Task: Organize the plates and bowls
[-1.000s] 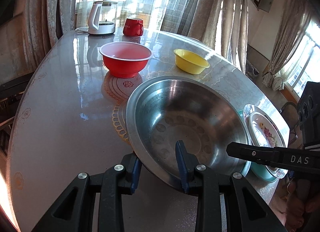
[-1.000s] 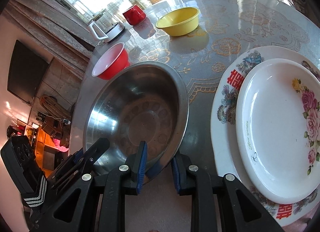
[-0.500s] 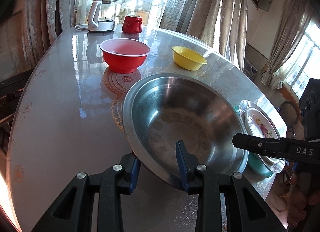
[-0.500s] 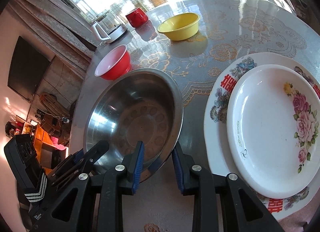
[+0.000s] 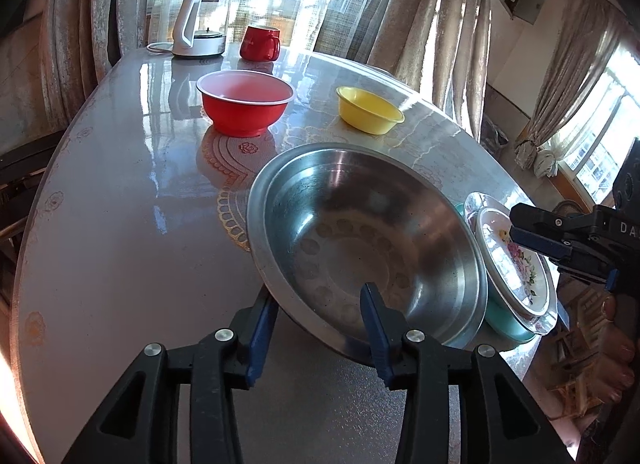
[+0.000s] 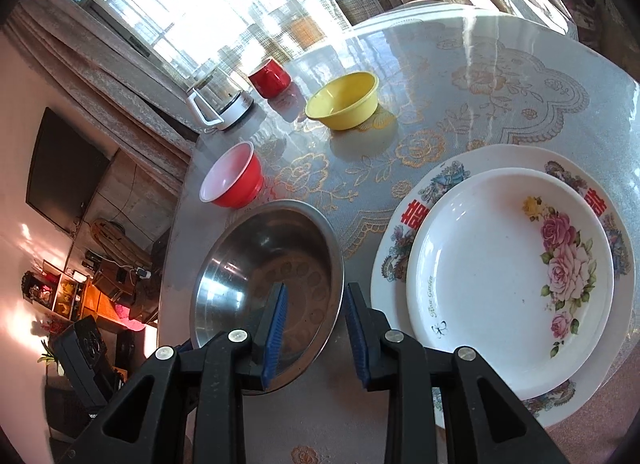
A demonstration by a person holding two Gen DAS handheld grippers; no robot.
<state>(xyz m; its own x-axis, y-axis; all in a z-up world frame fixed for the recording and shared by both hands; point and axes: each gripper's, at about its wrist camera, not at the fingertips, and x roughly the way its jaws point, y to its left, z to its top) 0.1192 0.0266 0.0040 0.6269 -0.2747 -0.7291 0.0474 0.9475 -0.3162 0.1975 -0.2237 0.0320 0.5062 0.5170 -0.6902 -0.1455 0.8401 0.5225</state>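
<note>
Plates and bowls sit on a round, glossy bench [image 5: 120, 248] whose clear cover lies over a grey cloth with gold floral lace patterns. Sunlit windows hung with pale patterned curtains ring the room, and a dark flat screen [image 6: 60, 167] hangs on a wall seen in the right wrist view. Three bowls show: a steel bowl [image 5: 360, 240] near the bench's near edge, a red bowl [image 5: 246, 103] further back, and a yellow bowl [image 5: 370, 109] well apart to its right. Two plates are stacked just beside the steel bowl: a white rose-printed plate [image 6: 508, 272] rests inside a larger plate with red characters [image 6: 404, 223]. In the left wrist view a teal dish [image 5: 506, 320] lies under that stack. One red mug [image 5: 260, 43] and one glass kettle on a white base [image 5: 202, 23] stand at the far edge, near each other. The left gripper [image 5: 316, 328] straddles the steel bowl's near rim, one finger inside and one outside, with a gap visible on the outer side, so the fingers are spread and not clamped. The right gripper [image 6: 314, 328] has its fingers spread too, one over the steel bowl's rim and the other above bare bench between bowl and plates.
</note>
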